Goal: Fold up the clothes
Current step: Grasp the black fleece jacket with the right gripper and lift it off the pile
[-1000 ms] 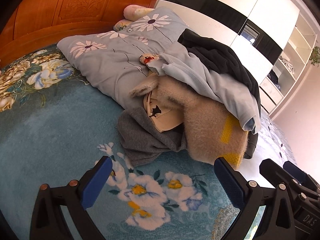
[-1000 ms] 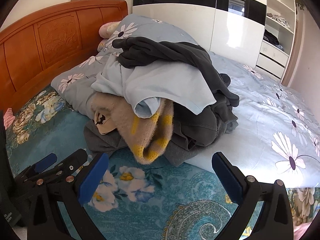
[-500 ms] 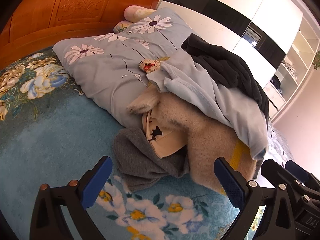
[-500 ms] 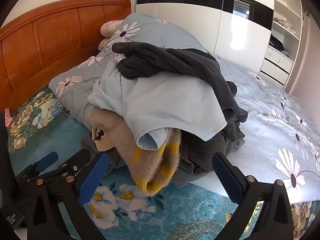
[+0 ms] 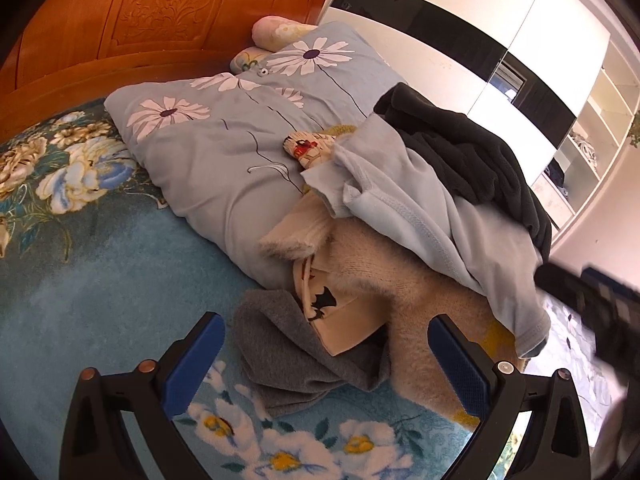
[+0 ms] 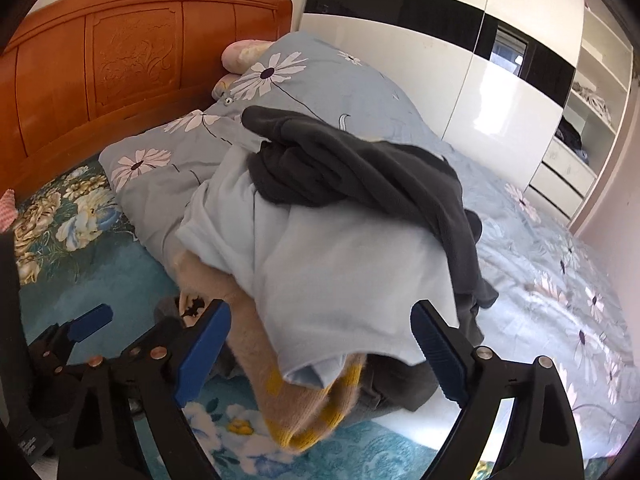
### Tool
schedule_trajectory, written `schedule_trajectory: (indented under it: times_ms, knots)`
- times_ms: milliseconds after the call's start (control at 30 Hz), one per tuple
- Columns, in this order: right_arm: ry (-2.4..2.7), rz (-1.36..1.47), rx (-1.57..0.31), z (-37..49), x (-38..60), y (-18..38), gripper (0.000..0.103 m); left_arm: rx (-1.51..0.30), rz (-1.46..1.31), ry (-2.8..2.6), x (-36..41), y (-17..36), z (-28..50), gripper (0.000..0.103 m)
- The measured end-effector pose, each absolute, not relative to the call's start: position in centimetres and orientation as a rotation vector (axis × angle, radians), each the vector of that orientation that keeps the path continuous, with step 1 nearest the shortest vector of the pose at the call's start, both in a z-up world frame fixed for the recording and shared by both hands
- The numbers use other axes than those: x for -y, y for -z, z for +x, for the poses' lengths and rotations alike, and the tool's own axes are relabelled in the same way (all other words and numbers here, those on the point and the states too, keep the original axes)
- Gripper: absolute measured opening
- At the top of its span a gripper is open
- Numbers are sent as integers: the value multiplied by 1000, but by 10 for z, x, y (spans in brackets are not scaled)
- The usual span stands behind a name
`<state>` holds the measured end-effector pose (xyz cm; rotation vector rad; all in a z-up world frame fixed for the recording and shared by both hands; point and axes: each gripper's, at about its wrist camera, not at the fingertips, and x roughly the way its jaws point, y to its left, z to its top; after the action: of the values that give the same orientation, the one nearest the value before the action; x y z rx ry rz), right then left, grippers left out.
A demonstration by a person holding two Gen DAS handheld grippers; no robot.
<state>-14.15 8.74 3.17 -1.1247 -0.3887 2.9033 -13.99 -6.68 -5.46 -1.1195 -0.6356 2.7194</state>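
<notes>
Currently both the left tool (image 5: 326,356) and right tool (image 6: 320,342) are gaping empty beside the unfolded clothes heap (image 6: 340,248), which is slumping against the daisy-print pillow (image 5: 224,148), presumably for taking a garment.

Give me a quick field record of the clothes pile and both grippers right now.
surface: teal floral bedspread
pile top: dark grey fleece garment
under it: light blue cotton shirt
lower: fuzzy beige sweater with yellow stripes
pile bottom: grey knit garment
behind pile: blue daisy-print pillow
left hand-held gripper: open, empty
right hand-held gripper: open, empty
</notes>
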Motion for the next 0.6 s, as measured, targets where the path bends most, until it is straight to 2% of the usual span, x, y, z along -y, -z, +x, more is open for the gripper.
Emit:
schedule_trajectory:
  times_ms: [67, 133, 200, 267, 433, 600]
  knots:
    - [-2875, -1117, 454, -165, -84, -35, 89, 650, -1126, -2718, 71, 59, -137, 103]
    - [-2833, -1129, 516, -192, -80, -34, 72, 665, -1139, -2716, 75, 64, -133, 103]
    - [-2790, -1140, 576, -219, -75, -33, 62, 676, -1154, -2711, 77, 69, -131, 103]
    - [-2746, -1150, 635, -246, -71, -32, 59, 688, -1166, -2705, 80, 72, -129, 103]
    - [-2602, -1198, 762, -286, -57, -23, 22, 705, -1185, -2697, 90, 74, -125, 103]
    - [-2486, -1119, 851, -302, -59, -38, 14, 700, -1195, -2689, 98, 75, -119, 103]
